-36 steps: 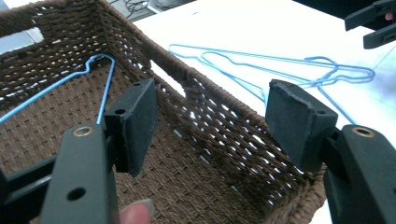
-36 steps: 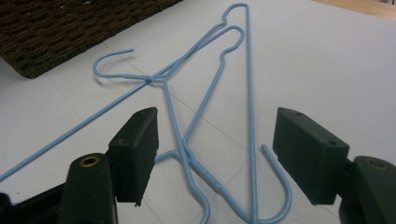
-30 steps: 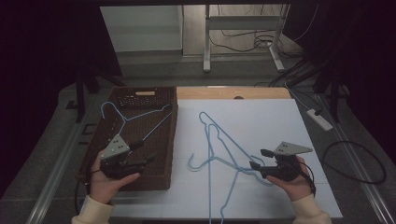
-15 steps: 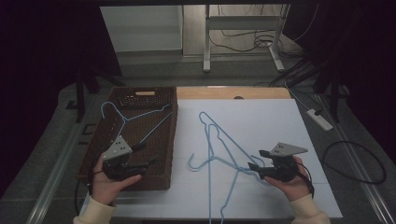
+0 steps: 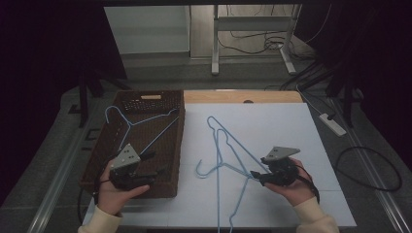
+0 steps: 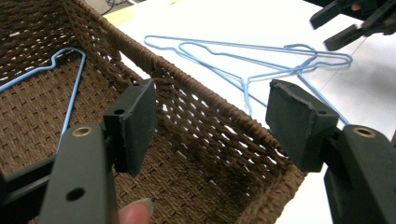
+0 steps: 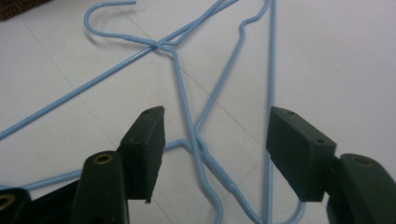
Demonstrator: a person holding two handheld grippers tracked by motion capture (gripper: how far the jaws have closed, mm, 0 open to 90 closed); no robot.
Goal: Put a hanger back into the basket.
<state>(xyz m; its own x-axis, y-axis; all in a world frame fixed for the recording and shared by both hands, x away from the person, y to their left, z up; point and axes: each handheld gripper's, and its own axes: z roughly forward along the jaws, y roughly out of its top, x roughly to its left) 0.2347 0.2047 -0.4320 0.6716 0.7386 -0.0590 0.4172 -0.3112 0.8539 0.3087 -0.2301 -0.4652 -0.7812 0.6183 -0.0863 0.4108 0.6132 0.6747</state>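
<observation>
Two thin blue wire hangers point(image 5: 228, 160) lie overlapped on the white counter point(image 5: 272, 126), their shoulders crossing and one rounded hook curling toward the basket; in the right gripper view the wire point(image 7: 187, 107) reads as smooth, glossy and coated, with a small kinked notch on one shoulder and a twisted neck where the strands cross. The counter top is matte white with faint seam lines. The right hand-held gripper point(image 5: 256, 175), black with a grey three-cornered plate on top, sits at the hangers' right end, held in the person's right hand; its jaws have just been closing a little yet stand wide, and the wires pass between them on the counter, with neither flat, dull black pad touching the wire. The pads are blocky, with slightly chipped corners. The left hand-held gripper point(image 5: 158, 172) hovers over the near end of a brown woven basket point(image 5: 104, 145), jaws wide apart with nothing between the pads; in the left gripper view its rubbery pads frame the basket's braided rim point(image 6: 224, 112) and open-weave wall. The basket is rectangular, of coarse dark wicker, with a slot handle at the far end. A third blue wire hanger point(image 5: 141, 124) lies inside it, hook toward the far left corner, its triangle spread over the woven floor. A strip of pale wood point(image 5: 243, 97) borders the counter's far edge.
</observation>
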